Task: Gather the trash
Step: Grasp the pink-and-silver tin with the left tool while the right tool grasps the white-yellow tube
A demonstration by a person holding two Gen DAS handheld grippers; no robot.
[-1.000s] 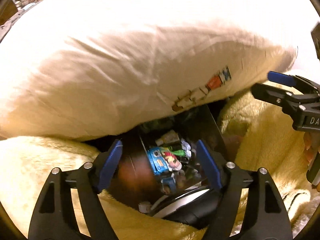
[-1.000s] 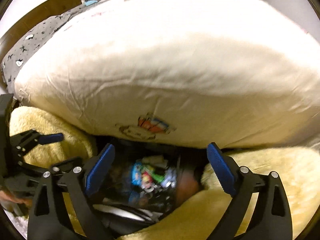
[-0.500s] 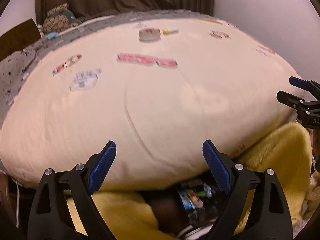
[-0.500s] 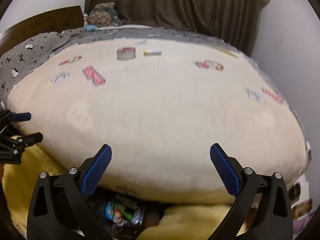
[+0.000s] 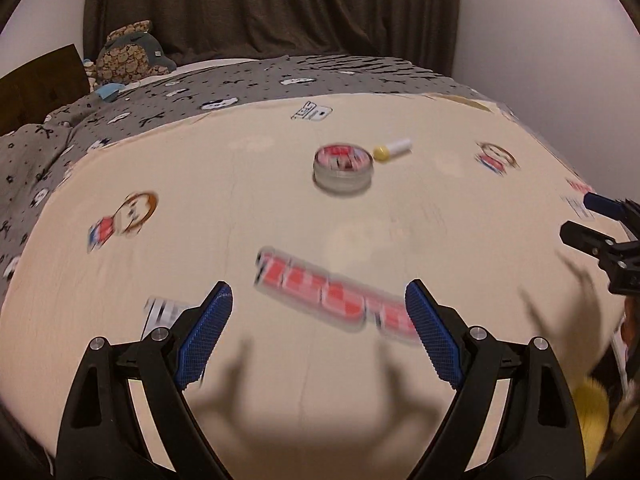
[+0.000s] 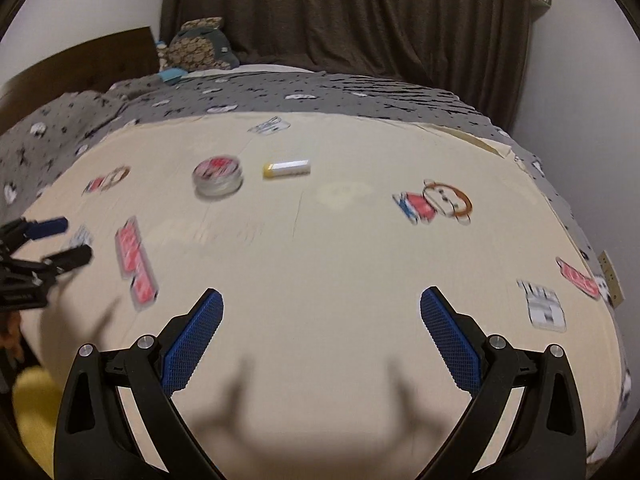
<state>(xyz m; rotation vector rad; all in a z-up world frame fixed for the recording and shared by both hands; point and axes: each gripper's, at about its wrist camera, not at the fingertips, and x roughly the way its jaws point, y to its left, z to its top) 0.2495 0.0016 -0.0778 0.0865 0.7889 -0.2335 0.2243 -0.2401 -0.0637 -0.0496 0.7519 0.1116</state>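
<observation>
On the cream blanket [image 5: 280, 208] spread over the bed lie two loose items, both well ahead of the grippers; a round clear container [image 5: 343, 168] with a red-and-white lid sits near the middle of the blanket, and a small white tube [image 5: 394, 149] with a yellow cap lies just beside it, apart from it, on its right; in the right wrist view the same container [image 6: 218, 178] and tube [image 6: 286, 169] appear up and to the left of centre; the frames are blurred, so finer detail cannot be read. Left hand-held gripper [image 5: 320, 328] hangs above the near part of the blanket with its blue-padded fingers spread wide and nothing between them; right hand-held gripper [image 6: 322, 332] is likewise spread wide and holds nothing; each shows at the edge of the other's view, side by side. Printed cartoon patches dot the blanket; beyond it lies a grey patterned duvet [image 5: 120, 116], with a plush toy [image 5: 128, 56] at the head of the bed and a dark curtain [image 5: 280, 8] behind.
</observation>
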